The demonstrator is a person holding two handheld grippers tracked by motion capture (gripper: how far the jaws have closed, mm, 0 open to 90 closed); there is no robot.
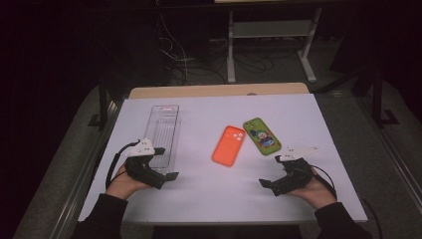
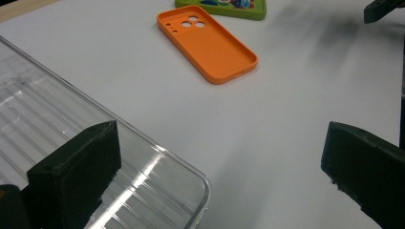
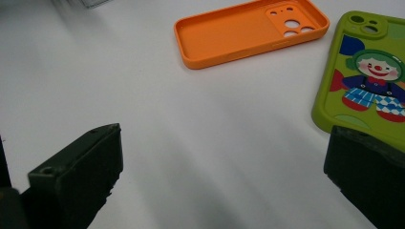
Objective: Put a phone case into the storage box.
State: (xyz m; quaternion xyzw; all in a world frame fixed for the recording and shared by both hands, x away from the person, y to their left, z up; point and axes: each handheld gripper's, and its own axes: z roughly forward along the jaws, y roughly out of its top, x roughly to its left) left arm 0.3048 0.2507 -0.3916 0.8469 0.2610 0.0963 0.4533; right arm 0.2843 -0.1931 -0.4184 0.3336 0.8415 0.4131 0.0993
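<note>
A person sits at a white surface (image 1: 209, 199) with a hand-held gripper in each hand, both resting near the front edge. The left hand-held gripper (image 1: 164, 163) has its jaws wide apart and holds nothing; it sits just beside the near end of a long clear plastic tray (image 1: 163, 132), which lies lengthwise on the left. In the left gripper view one jaw overlaps the tray's near corner (image 2: 157, 191). The right hand-held gripper (image 1: 271, 172) also has its jaws spread and empty.

Between the two, toward the middle of the surface, lie two phone cases side by side but not touching. The orange case (image 1: 228, 145) lies hollow side up, camera holes at the far end. The green case (image 1: 262, 136), printed with a cartoon clown, lies printed side up, just beyond the right gripper.

The likely step is picking up a case to place in the tray. To do it well, the right gripper should probably approach the green case across its narrow width, tilting so one jaw slips under the thin edge, since a flat case offers little to pinch from above. The left gripper could steady the tray.
</note>
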